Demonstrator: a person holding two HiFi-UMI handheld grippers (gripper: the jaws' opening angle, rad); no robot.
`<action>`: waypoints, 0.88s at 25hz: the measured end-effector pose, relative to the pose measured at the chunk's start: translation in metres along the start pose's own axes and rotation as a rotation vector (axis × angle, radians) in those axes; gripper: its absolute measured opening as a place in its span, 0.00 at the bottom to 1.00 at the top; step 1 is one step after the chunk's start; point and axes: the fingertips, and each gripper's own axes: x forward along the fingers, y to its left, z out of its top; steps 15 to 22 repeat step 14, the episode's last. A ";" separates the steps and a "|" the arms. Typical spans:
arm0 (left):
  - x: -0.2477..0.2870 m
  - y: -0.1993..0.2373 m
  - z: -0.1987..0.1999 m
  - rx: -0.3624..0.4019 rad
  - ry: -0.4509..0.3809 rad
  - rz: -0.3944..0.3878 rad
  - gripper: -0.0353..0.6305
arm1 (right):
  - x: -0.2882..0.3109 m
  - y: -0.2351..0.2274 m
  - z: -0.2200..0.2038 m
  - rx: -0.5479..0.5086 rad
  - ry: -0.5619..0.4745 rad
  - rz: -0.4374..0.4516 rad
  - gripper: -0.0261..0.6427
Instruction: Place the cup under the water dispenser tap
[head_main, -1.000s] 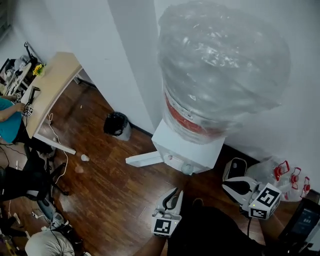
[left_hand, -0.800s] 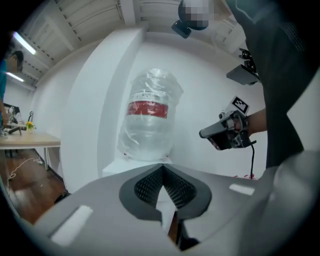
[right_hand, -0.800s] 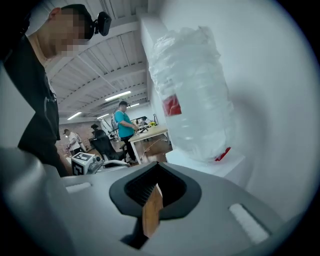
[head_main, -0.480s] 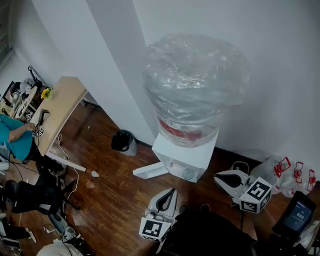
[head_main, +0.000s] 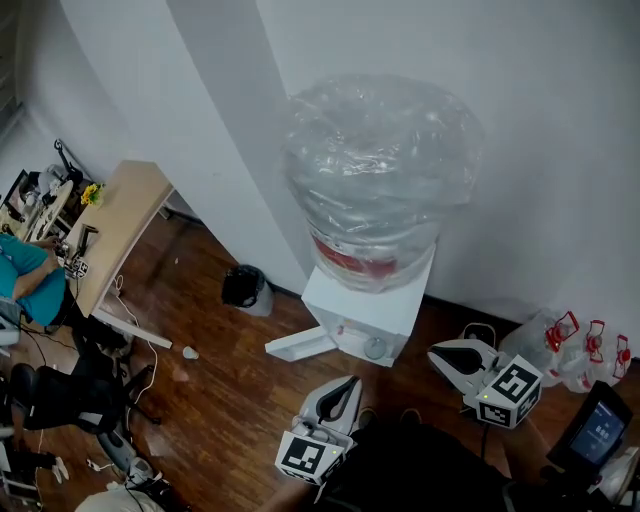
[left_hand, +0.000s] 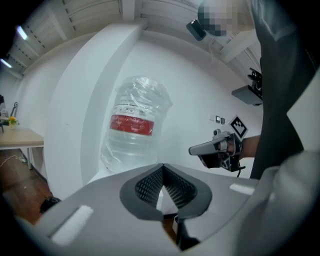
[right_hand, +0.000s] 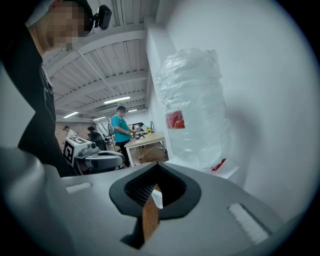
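Facing the water dispenser (head_main: 365, 312) and its plastic-wrapped bottle (head_main: 375, 180), the left gripper (left_hand: 162, 167) and right gripper (right_hand: 157, 167) are held low in front of it, the fingers of each pressed together with nothing pinched between them. No cup can be identified with certainty: a small white object (head_main: 190, 352) lying on the wooden floor (head_main: 230, 390), well apart from the dispenser, may be it, but it is too small to be made out. If a disposable cup is meant, it is judged to be light, thin-walled and easily crushed or tipped, so it would best be taken by the side wall, just below the rim, with a gentle squeeze and kept upright. A round fitting (head_main: 375, 347) on the dispenser's front may be the tap; the space beneath it is hidden from the head view, and in both gripper views the dispenser's lower body is blocked by the fingers themselves. Part of the floor is cut off by the person's dark clothing.
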 end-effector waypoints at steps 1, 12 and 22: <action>0.000 -0.002 0.004 -0.007 -0.012 -0.002 0.05 | 0.000 0.000 0.001 -0.002 -0.004 -0.003 0.04; -0.002 0.006 0.018 0.038 -0.019 0.011 0.05 | 0.001 0.001 0.008 -0.011 -0.020 0.003 0.04; -0.002 0.006 0.015 0.032 -0.009 0.009 0.05 | -0.001 0.000 0.009 -0.012 -0.023 0.000 0.04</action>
